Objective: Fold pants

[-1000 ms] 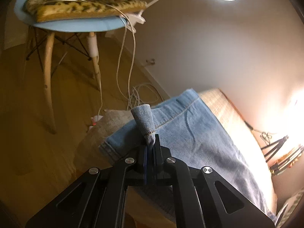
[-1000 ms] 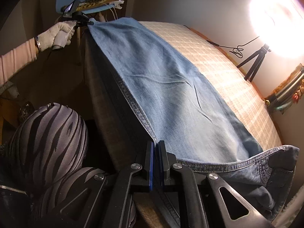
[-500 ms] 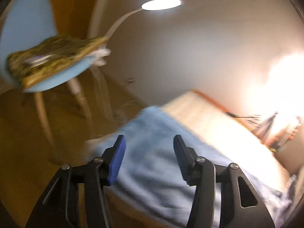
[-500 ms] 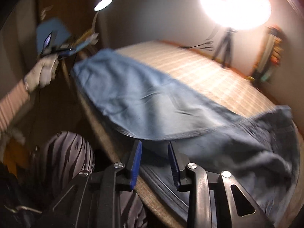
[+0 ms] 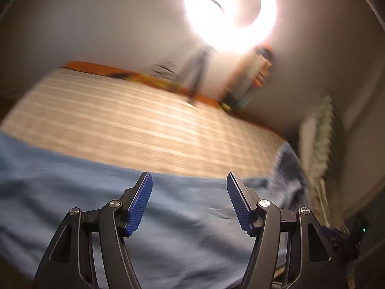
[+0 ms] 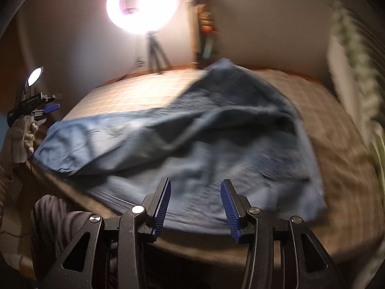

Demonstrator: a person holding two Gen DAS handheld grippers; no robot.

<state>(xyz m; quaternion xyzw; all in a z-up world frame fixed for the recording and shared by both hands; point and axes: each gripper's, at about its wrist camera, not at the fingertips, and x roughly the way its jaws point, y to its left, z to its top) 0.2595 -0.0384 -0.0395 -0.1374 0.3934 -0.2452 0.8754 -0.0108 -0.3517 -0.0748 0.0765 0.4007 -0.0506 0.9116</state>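
Both grippers have just been opening and hold nothing: the left gripper [image 5: 187, 190] and right gripper [image 6: 195, 196] hover with jaws apart above the blue jeans [image 6: 216, 144], which lie rumpled across the striped bed [image 5: 144, 120]. Behind glows a ring light [image 6: 143, 4]

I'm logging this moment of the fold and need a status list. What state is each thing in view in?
jeans: lying rumpled on the bed, not yet neatly folded, held by neither gripper.
left gripper: jaws open, just been opening, nothing between them.
right gripper: jaws open, just been opening, nothing between them.
ring light: switched on.
desk lamp: switched on.
bed: covered with a checked spread.
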